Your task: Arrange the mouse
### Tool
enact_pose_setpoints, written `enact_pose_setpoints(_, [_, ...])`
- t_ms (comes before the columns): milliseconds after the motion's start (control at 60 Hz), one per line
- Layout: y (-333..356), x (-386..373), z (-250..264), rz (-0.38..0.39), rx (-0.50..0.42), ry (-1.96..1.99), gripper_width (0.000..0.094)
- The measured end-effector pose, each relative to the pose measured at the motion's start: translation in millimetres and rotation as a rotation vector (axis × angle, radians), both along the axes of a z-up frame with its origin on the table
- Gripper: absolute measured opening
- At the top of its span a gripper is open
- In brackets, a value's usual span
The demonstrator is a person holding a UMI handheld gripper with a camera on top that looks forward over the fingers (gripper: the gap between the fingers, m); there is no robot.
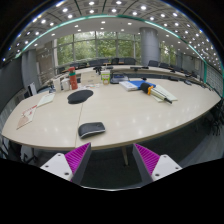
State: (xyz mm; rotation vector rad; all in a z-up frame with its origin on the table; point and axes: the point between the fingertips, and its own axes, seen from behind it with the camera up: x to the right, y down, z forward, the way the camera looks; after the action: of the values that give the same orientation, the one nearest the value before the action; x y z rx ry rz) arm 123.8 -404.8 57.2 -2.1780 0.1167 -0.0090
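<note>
— Fingers (107, 160) first: what are they doing?

— Spread wide apart, with nothing between them. Both magenta pads (74, 157) face inward over the near edge of the bench (140, 110), and neither touches anything.

— And the mouse?

— Mouse (91, 130) sits just ahead of the fingers, slightly toward the left one, flat on the bench near its front edge. It's a dark, low, rounded shape, well apart from everything else on the surface.

— How would you expect it to handle?

— My guess is light and rigid, a hard plastic shell that won't give under the pads. The domed top looks smooth, so it could slip if it's pinched high up. I'd take it low across its two long sides, where the flanks run closest to parallel. It isn't fragile, though squeezing over the buttons seems unwise.

— What else is on the bench?

— Beyond the mouse, further left, lies a dark oval mouse pad (80, 96). That's likely where the mouse belongs, though I'm only judging from the task. Papers (45, 99) lie further left of it, and far beyond the right finger there's a stack of books (133, 85) and some small clutter.

— Any brand, label or writing?

— None I can read. No logo shows on the mouse, and the papers and books are too far away to make out any text.
</note>
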Motion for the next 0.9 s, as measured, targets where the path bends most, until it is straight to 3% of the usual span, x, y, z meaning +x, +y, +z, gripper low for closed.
enact_pose_setpoints(233, [80, -72, -51, -0.013, -0.017, 0.057, 0.0852])
enact_pose_setpoints(767, [169, -103, -64, -0.015, -0.060, 0.011, 0.0849])
enact_pose_setpoints(817, [176, -106, -64, -0.011, -0.057, 0.003, 0.0828])
enact_pose_setpoints(900, [182, -107, -66, -0.018, -0.058, 0.000, 0.0716])
